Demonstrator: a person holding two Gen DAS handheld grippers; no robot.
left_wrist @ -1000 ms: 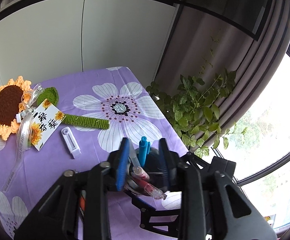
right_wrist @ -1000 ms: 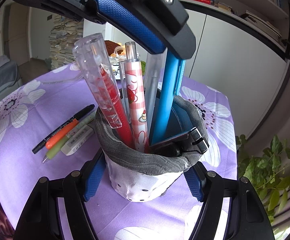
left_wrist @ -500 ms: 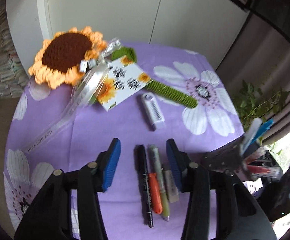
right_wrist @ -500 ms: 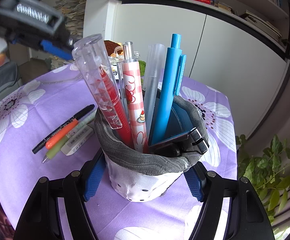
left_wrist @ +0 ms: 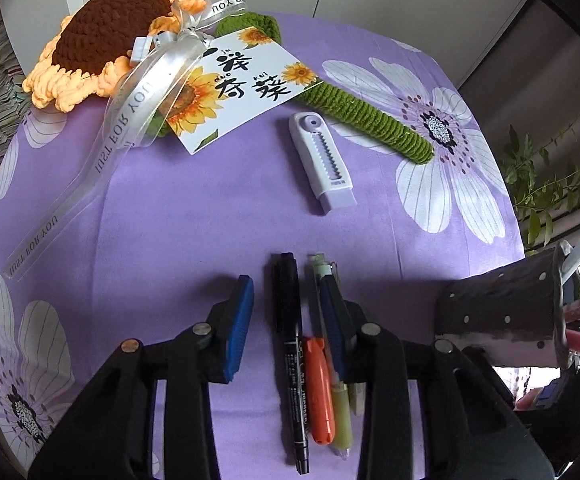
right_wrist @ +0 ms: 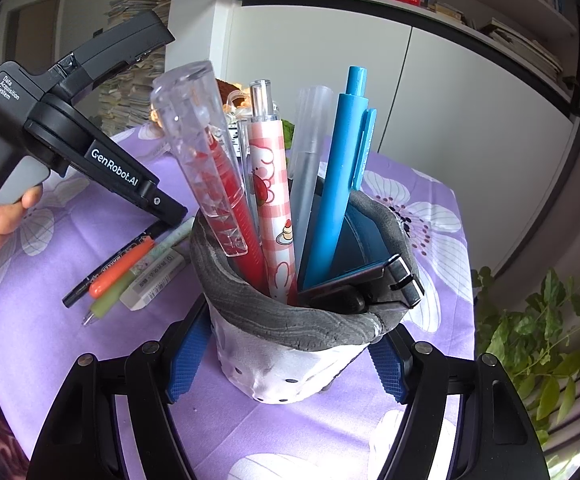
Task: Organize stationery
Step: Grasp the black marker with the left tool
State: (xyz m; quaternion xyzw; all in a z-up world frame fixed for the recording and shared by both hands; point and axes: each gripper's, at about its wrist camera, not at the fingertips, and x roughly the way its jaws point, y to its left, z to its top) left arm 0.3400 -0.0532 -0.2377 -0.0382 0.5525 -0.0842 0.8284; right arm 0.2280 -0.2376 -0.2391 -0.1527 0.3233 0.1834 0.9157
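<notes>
Black marker (left_wrist: 292, 344) lies left of the pen cup (right_wrist: 310, 320), between the closing, still spread left tongs (left_wrist: 288, 320); right tongs (right_wrist: 290, 364) pinch the cup, steadying it.

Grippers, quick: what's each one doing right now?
Left gripper: open, jaws just been closing around the black marker.
Right gripper: shut on the pen pot.

Pens (right_wrist: 274, 184) in holder (right_wrist: 290, 320); markers (right_wrist: 118, 272) beside.

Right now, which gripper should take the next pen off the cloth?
Left. The left gripper, jaws just closing, already straddles the black marker, not yet pinching it. The right gripper is shut on the pen holder, steadying it.
</notes>
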